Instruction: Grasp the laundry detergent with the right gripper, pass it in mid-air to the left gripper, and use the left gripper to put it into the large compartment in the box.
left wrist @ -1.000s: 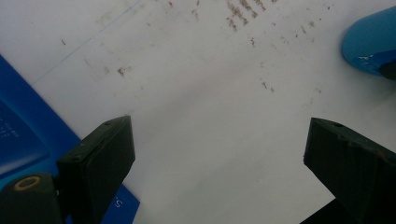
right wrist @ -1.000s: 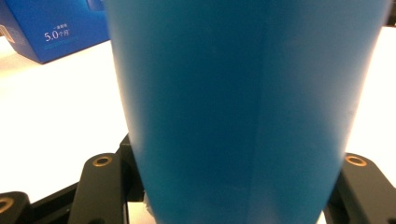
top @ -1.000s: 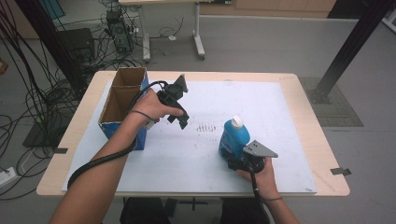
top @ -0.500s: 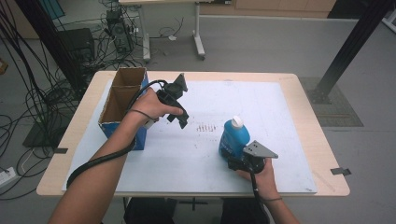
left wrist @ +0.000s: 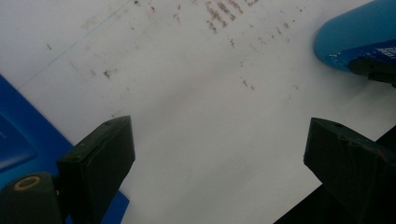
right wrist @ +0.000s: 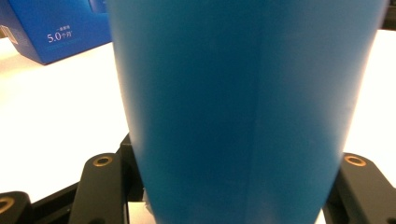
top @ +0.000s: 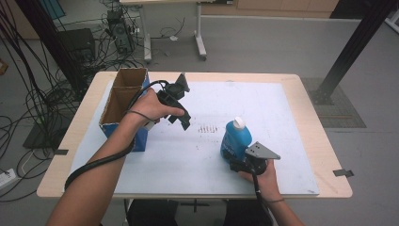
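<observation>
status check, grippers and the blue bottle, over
Left gripper open, empty, held over the mat. Right gripper shut on blue bottle, upright, cap on. Open cardboard box at far left, nothing between.

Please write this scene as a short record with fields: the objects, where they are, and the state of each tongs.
surface: white sheet covering a light wooden table
bottle: blue plastic bottle with white cap, upright, right of centre
box: open blue cardboard box with brown inside, at the table's left edge
left tongs: open, empty, held above the sheet beside the box
right tongs: jaws on both sides of the bottle's base, gripping it
marks: small dark specks printed on the sheet, mid-table
</observation>
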